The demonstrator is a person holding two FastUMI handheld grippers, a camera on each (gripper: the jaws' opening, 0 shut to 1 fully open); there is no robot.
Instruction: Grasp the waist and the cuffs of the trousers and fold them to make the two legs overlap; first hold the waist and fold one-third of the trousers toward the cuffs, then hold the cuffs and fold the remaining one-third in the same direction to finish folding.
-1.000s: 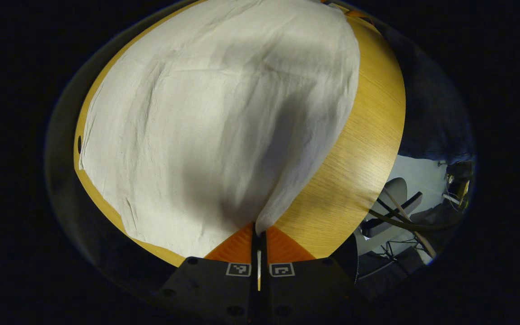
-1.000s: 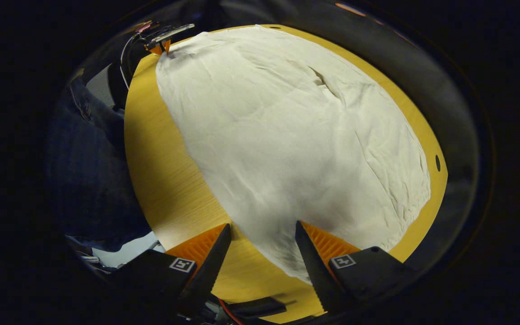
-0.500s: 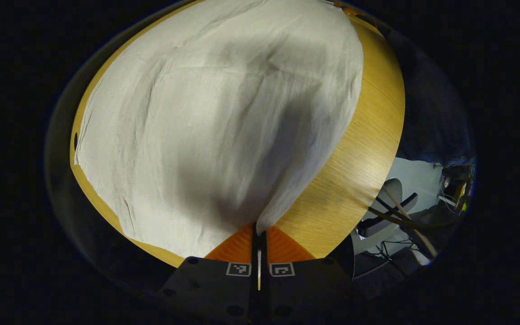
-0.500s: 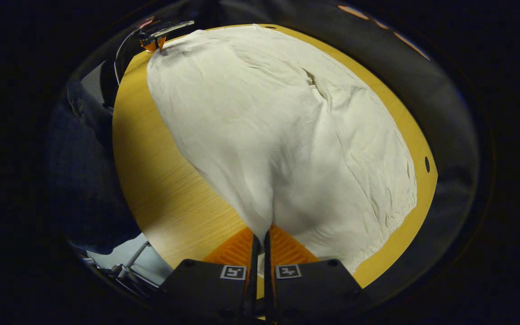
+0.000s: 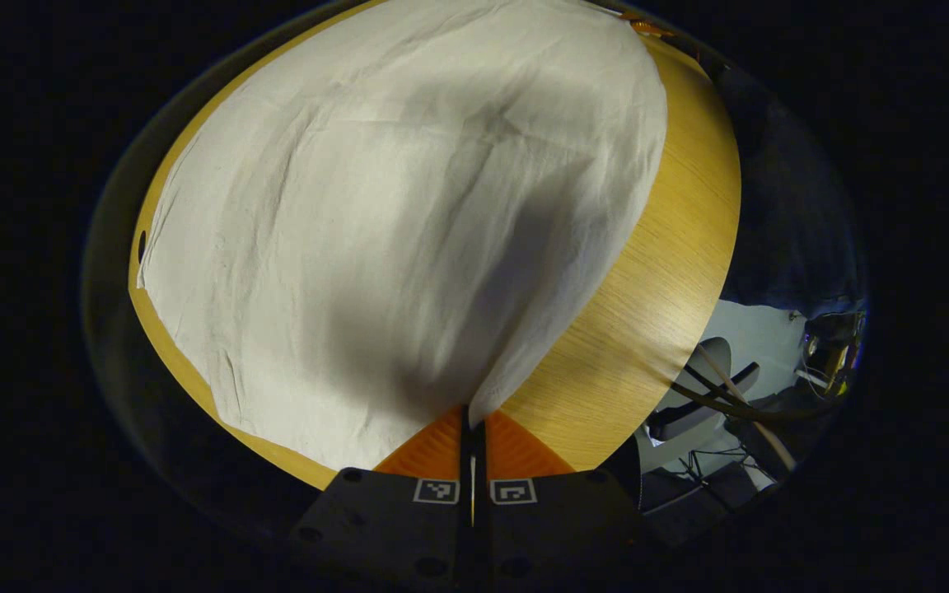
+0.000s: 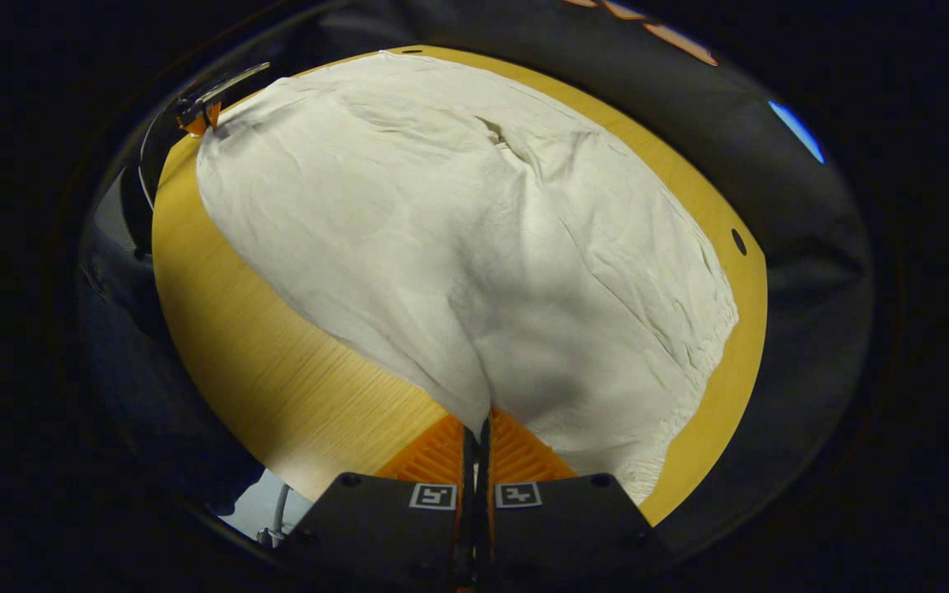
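Observation:
White trousers (image 5: 392, 214) lie spread over a round wooden table (image 5: 656, 272). In the left gripper view my left gripper (image 5: 472, 422) is shut on a corner of the cloth at the near edge, which rises in a small peak. In the right gripper view the trousers (image 6: 474, 247) cover most of the table (image 6: 252, 362), and my right gripper (image 6: 479, 428) is shut on their gathered near edge, lifted a little. The left gripper (image 6: 198, 115) appears far off at the top left, pinching the opposite corner. I cannot tell which end is waist or cuffs.
Dark cloth wall surrounds the table. A person's dark sleeve (image 5: 779, 206) and a chair base with cables (image 5: 713, 387) sit past the table's right edge in the left gripper view. A small hole (image 6: 738, 241) marks the tabletop near the far rim.
My right gripper went from open around the cloth edge to shut on it, then lifted it slightly. The left gripper stayed shut on its corner, barely shifting.

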